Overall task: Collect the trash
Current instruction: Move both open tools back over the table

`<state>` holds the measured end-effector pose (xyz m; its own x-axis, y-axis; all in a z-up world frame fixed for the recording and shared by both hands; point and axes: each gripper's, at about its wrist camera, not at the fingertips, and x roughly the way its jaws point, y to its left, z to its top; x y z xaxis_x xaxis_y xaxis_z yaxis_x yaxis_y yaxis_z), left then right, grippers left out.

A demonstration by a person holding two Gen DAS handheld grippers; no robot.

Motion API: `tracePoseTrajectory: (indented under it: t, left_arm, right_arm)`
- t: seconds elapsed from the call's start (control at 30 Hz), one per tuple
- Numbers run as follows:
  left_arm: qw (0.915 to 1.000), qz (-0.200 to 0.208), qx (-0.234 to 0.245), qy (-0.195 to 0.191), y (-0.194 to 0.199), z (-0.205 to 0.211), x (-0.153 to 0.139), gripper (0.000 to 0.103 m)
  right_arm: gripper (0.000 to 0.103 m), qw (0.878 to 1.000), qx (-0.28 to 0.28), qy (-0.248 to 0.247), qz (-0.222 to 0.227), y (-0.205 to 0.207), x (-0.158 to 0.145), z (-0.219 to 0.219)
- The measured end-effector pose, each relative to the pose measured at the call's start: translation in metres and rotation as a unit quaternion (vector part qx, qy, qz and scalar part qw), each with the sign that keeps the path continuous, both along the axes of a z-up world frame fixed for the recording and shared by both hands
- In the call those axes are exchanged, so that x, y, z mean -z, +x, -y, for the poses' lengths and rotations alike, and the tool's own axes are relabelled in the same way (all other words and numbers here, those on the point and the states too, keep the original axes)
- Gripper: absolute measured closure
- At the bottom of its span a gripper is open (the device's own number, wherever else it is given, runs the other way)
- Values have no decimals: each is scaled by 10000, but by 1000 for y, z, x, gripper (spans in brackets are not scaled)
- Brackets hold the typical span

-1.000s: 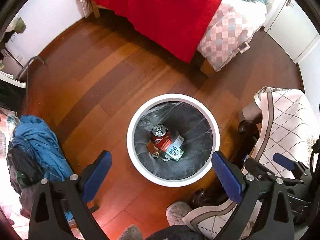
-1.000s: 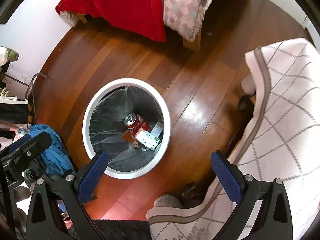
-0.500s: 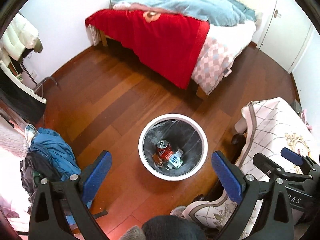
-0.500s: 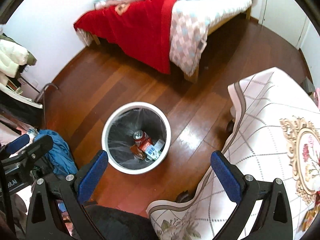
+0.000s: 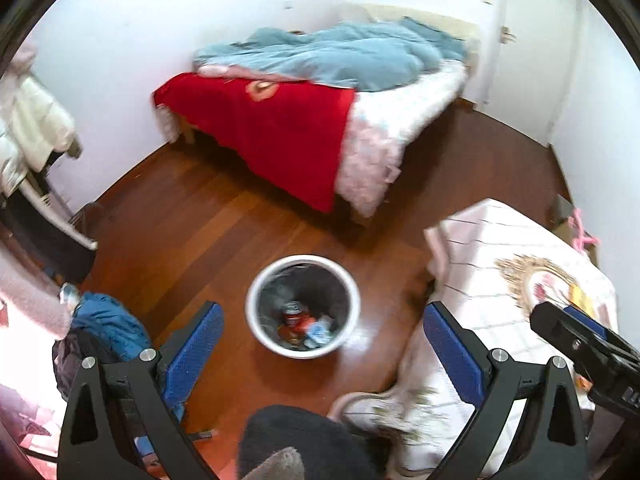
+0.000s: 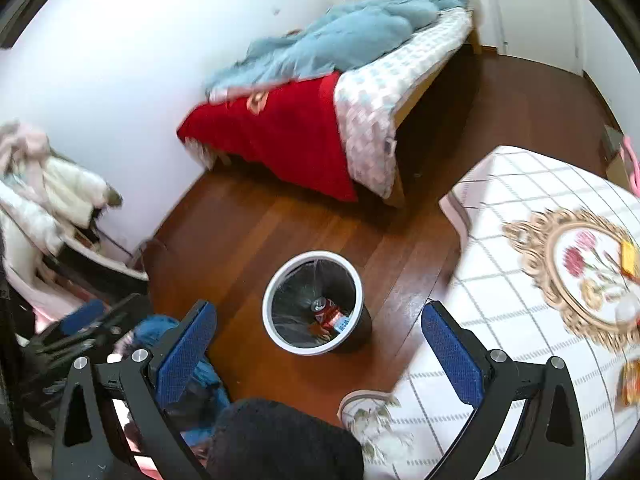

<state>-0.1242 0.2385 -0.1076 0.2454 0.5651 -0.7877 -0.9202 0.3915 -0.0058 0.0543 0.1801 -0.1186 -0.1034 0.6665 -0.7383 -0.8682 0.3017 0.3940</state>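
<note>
Two grippers, both empty: left gripper (image 5: 322,350) and right gripper (image 6: 318,350) with fingers spread wide, grasping nothing, held high above the wooden floor (image 5: 224,240). Directly below and between the blue pads, a white-rimmed trash bin (image 5: 256,320) with a dark liner, standing on the floor just beside the cloth-covered counter (image 6: 500,280). Inside the bin, a red soda can (image 6: 326,312) and a small printed carton, plus some scraps too blurred to name. On the counter's far right edge, a yellow item (image 6: 628,258) and something orange lower down, near the rim of the right wrist view; probably more trash, though too small to tell for certain.

Likely step in hand: turning from the bin toward the counter for the next piece. Best done by swinging the right gripper over the counter while keeping the fingers wide, then descending straight onto the item so the pads straddle it. Worth avoiding: snagging the tablecloth, since a pinched fold would drag everything on it. Worth slowing down too, given the motion blur in both views, which makes aiming unreliable. Left gripper best kept clear of the right one's path, near the bin.
</note>
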Motion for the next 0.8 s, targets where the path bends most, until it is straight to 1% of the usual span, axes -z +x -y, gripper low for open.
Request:
tracePoseTrajectory:
  t: [0.07, 0.17, 0.23, 0.3, 0.37, 0.43, 0.5, 0.6, 0.63, 0.73, 0.8]
  left_arm:
    - [9997, -27, 223, 12, 25, 15, 1, 1]
    - [9978, -141, 653, -54, 76, 40, 14, 1]
    - [9953, -202, 928, -185, 108, 54, 26, 1]
    - [9907, -286, 1292, -327, 150, 74, 41, 1]
    - [9850, -385, 1638, -373, 188, 95, 56, 1]
    - [9802, -548, 1865, -374, 219, 115, 70, 1]
    - [9735, -746, 2110, -461, 251, 132, 90, 1]
    - [9656, -1126, 2290, -497, 283, 148, 116, 1]
    - [9642, -1201, 2311, -493, 288, 151, 122, 1]
    - [9596, -1575, 2296, -404, 304, 154, 144, 1]
    - [9581, -1710, 2248, -477, 305, 150, 156, 1]
  right_arm:
    - [0, 9998, 184, 68, -79, 16, -8, 26]
    - [0, 9977, 669, 35, -60, 51, -12, 78]
    - [0, 9950, 996, -80, -56, 75, -7, 107]
    - [0, 9893, 1435, -256, -58, 108, 1, 145]
    - [0, 9813, 1866, -467, -30, 140, 13, 178]
    - [0, 9707, 2282, -751, -8, 175, 28, 212]
    - [0, 9570, 2693, -1082, -23, 210, 49, 242]
    - [0, 9388, 3101, -1466, -324, 256, 85, 277]
    - [0, 9313, 3257, -1564, -455, 270, 98, 287]
    - [0, 9183, 3493, -1737, -672, 295, 129, 305]
    - [0, 9115, 3602, -1776, -891, 304, 150, 308]
